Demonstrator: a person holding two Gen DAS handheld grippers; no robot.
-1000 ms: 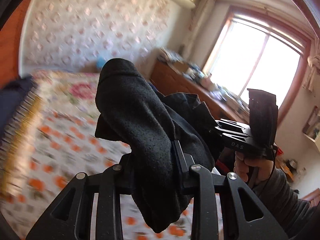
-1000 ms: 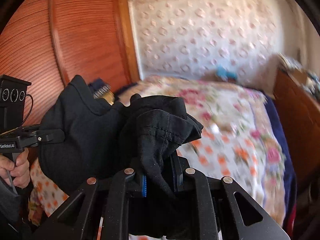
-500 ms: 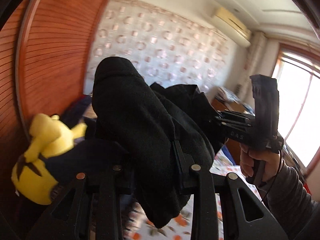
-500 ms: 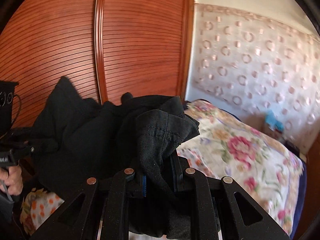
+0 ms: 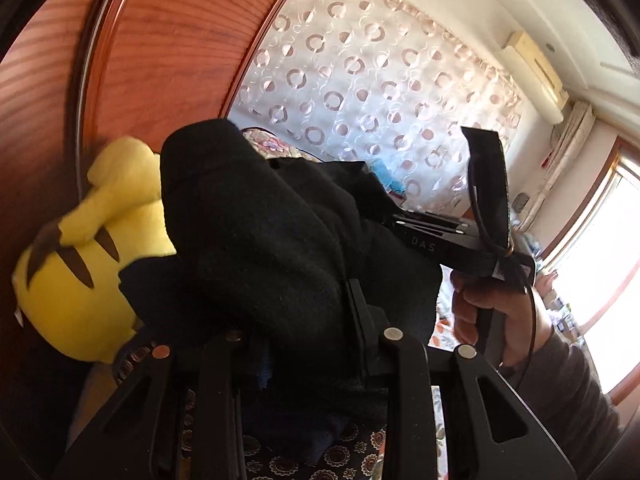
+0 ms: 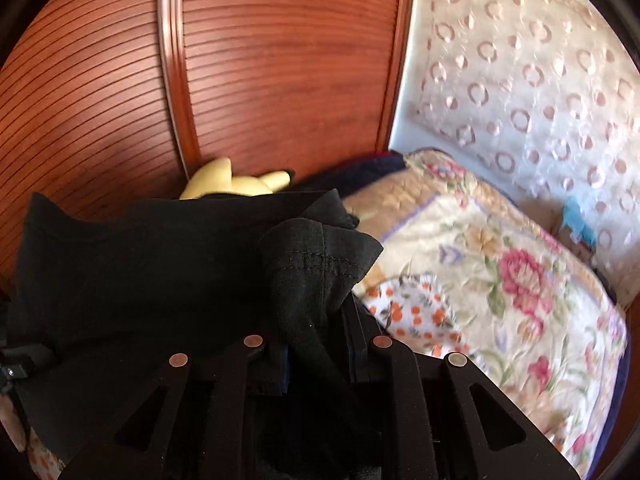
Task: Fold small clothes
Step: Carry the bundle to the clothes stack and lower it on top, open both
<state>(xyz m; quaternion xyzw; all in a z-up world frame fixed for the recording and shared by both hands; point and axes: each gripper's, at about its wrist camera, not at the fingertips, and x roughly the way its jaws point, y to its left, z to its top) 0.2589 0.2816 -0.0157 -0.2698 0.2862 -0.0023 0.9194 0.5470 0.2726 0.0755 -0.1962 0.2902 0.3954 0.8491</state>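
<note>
Black cloth, left wrist view: the black garment (image 5: 280, 248) is bunched over the left tool (image 5: 304, 344), clenched on one end of it; the cloth hangs in the air, not lying on anything.
Other holder, left wrist view: the right tool (image 5: 384, 216) stands to the right and a little further ahead, carried by the right hand (image 5: 496, 316); its front end goes into the same cloth, so the garment spans between both tools.
Behind, left wrist view: a yellow plush toy (image 5: 84, 256) sits low on the left against the wooden wardrobe door (image 5: 160, 60).
Black cloth, right wrist view: the garment (image 6: 160, 280) spreads wide toward the left, and its stitched hem (image 6: 316, 260) is pinched in the right tool (image 6: 316, 356), which grasps it firmly.
Long axis, right wrist view: it runs left to right, from one tool to the other.
Landing place, right wrist view: the flowered bed (image 6: 500, 300) lies ahead, below and to the right, nearer to the right tool.
Judgement: the cloth probably must go down there, the right side arriving first.
</note>
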